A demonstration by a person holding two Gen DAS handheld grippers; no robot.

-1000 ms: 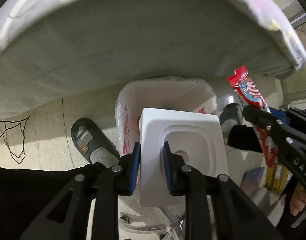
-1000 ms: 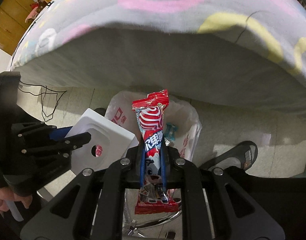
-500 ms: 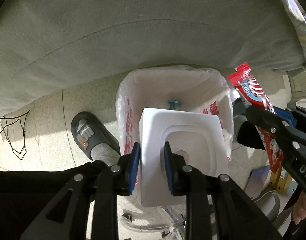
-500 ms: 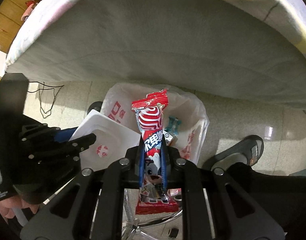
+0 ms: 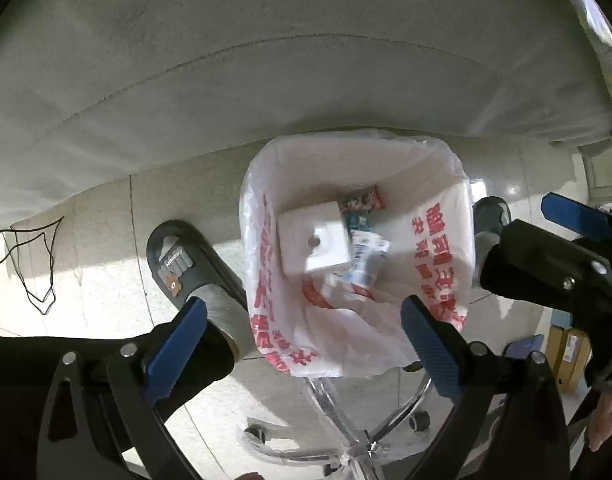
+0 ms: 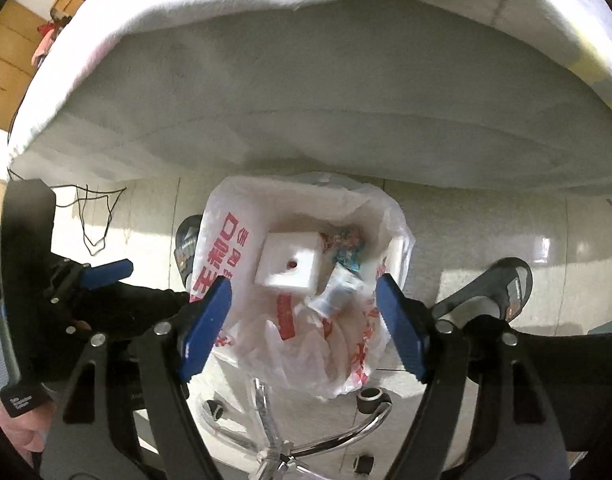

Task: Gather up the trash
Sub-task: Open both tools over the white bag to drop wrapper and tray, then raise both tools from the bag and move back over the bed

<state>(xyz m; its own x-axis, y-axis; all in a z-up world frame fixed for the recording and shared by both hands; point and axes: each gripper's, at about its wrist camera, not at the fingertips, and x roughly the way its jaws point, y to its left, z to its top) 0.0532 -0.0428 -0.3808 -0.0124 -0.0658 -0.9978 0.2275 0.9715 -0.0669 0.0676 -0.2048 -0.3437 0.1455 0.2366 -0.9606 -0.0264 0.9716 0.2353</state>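
Below both grippers, a bin lined with a white plastic bag (image 5: pixel 437 248) printed in red characters, too warped to read, holds the trash: a white foam tray (image 5: pixel 311 242) with a round hole lies at the bottom, a red snack wrapper (image 5: pixel 361 202) just beside it among other crumpled packets. Jaws of the left gripper (image 5: pixel 302 344) have just been opening and stand wide apart, nothing between them; the right gripper (image 6: pixel 302 322) likewise. One dark slipper (image 5: pixel 178 264) bears lettering I cannot read.
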